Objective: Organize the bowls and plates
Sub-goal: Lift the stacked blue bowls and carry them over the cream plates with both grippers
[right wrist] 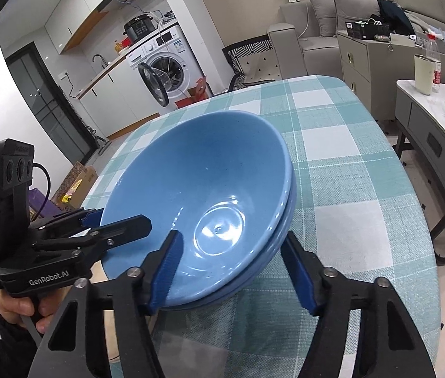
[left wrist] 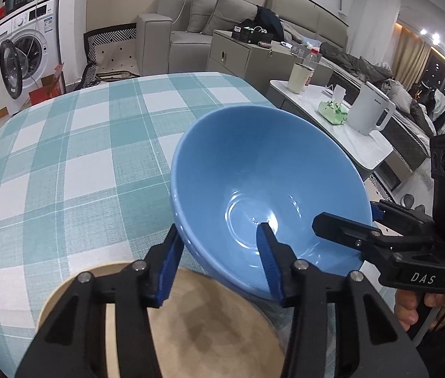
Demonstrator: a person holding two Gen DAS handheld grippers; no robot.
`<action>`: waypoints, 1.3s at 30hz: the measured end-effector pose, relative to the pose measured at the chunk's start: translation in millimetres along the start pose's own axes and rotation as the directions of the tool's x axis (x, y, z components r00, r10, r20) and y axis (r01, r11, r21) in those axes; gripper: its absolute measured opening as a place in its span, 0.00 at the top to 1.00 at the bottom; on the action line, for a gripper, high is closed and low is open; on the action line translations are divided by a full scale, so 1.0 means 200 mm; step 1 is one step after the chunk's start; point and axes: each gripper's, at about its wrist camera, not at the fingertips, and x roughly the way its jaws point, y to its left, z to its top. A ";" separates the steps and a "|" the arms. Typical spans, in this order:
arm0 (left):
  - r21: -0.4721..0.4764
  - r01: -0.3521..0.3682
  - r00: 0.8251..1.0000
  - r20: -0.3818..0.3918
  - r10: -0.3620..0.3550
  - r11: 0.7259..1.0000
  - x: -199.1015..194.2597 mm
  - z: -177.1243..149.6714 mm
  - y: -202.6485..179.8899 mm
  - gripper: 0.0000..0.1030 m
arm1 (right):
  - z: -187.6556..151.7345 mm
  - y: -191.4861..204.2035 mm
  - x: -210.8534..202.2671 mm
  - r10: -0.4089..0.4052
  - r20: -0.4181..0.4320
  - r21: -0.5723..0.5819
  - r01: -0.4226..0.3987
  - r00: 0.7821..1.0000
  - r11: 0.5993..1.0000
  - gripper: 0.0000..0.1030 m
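Two nested blue bowls (left wrist: 254, 176) (right wrist: 203, 189) are held tilted above the checked table. My left gripper (left wrist: 219, 261) straddles the near-left rim, one finger inside the bowl and one outside; the jaws stand fairly wide and I cannot tell if they press the rim. My right gripper (right wrist: 232, 267) straddles the opposite rim the same way. Each gripper shows in the other's view: the right (left wrist: 376, 223), the left (right wrist: 96, 223). A round wooden plate (left wrist: 197, 324) lies on the table under my left gripper.
The table wears a teal-and-white checked cloth (left wrist: 74, 163) (right wrist: 342, 170). To the right stands a white side table (left wrist: 332, 116) with a kettle (left wrist: 370, 110), a cup and a bottle. A washing machine (right wrist: 166, 63) and sofa stand behind.
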 end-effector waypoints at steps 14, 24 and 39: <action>0.017 -0.041 0.999 0.001 0.041 0.999 0.00 0.00 -0.03 0.57 | 0.00 0.01 -0.02 -0.041 0.007 -0.017 0.041 0.999 0.999 0.44; 0.019 -0.046 0.999 0.017 0.045 0.999 -0.03 0.02 -0.05 0.58 | 0.01 0.01 -0.08 -0.049 0.033 -0.011 0.049 0.998 0.999 0.45; 0.020 -0.051 0.996 0.075 0.050 0.998 -0.18 0.05 -0.05 0.58 | 0.04 0.11 -0.21 -0.051 0.085 -0.040 0.054 0.995 0.998 0.45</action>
